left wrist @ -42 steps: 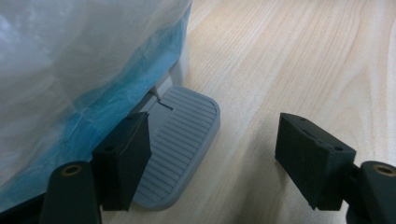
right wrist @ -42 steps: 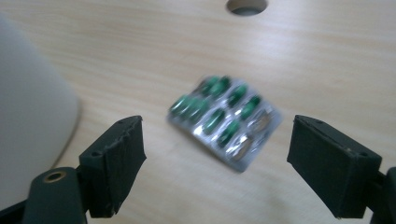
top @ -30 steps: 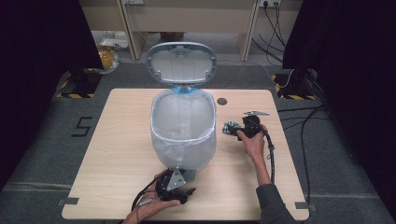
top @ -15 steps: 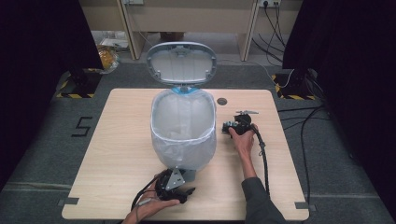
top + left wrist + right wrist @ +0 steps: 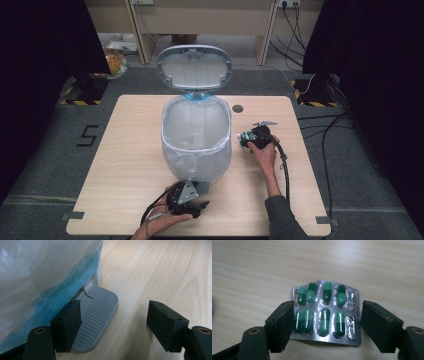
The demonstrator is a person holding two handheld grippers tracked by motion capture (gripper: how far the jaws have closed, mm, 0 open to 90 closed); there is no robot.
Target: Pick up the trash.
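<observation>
A pedal bin (image 5: 196, 135) lined with a translucent bag stands mid-table with its grey lid (image 5: 194, 67) raised. My left gripper (image 5: 200, 205) sits at the bin's near foot, open (image 5: 115, 315). Its left finger (image 5: 68, 325) rests on the ribbed grey pedal (image 5: 100, 312), and the right finger is over bare wood. Right of the bin, my right gripper (image 5: 243, 140) points at a blister pack of green capsules (image 5: 324, 300) lying flat on the table. The jaws (image 5: 327, 317) have just been closing around the pack. The left pad overlaps its edge, while a gap remains at the right pad.
The wooden table (image 5: 125, 150) has a dark round hole (image 5: 237, 108) behind the right gripper. A black cable (image 5: 287, 175) trails from that gripper toward the table's near edge. Grey floor, dark curtains and cables surround the table.
The right hand has shifted slightly left, toward the bin, and its forearm has swung a little. The left gripper and the raised lid have stayed put.
</observation>
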